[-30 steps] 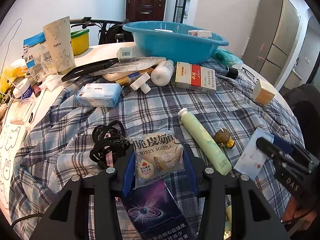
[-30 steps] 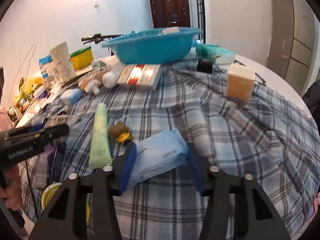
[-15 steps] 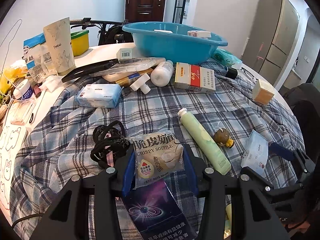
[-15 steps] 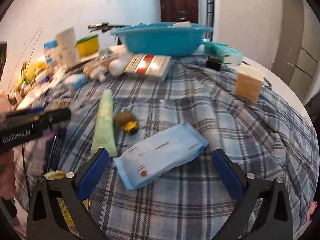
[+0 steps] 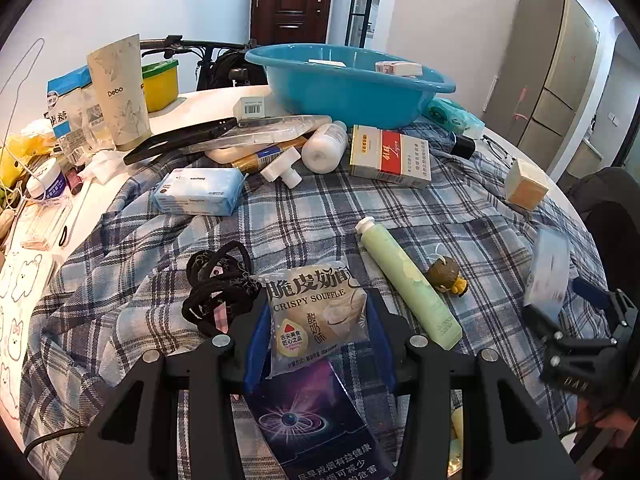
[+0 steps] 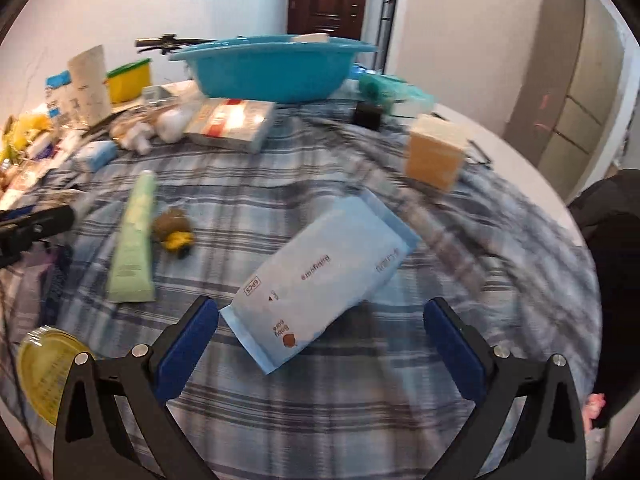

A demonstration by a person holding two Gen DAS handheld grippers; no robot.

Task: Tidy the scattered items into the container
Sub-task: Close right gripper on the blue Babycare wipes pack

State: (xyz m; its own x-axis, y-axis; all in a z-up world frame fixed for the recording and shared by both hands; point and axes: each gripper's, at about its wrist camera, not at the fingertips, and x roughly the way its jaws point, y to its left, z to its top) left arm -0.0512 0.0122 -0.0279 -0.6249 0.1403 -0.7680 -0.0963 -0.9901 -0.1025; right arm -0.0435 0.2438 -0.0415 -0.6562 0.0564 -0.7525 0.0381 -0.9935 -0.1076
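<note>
My left gripper [image 5: 318,312] is shut on a pale "Crispy Souffle" snack packet [image 5: 316,320], low over the plaid cloth; it also shows at the left edge of the right wrist view [image 6: 36,224]. My right gripper [image 6: 320,308] stands wide open, also seen from the left wrist [image 5: 580,320]. A light-blue wipes pack [image 6: 320,276] sits slanted between and ahead of its fingers, free of both pads; in the left wrist view the wipes pack [image 5: 548,272] is blurred. The blue basin [image 5: 352,84] stands at the far side of the table [image 6: 272,72] with small boxes inside.
On the cloth lie a green tube [image 5: 404,280], a small brown toy [image 5: 444,276], black hair ties [image 5: 216,280], a red-and-white box [image 5: 390,156], a tissue pack [image 5: 200,192] and an orange cube box [image 5: 524,184]. A yellow lid [image 6: 48,372] sits near left.
My right gripper's jaws have opened wide and let go of the blue wipes pack, which has turned and now sits slanted ahead of them. The left gripper and its packet have not moved.
</note>
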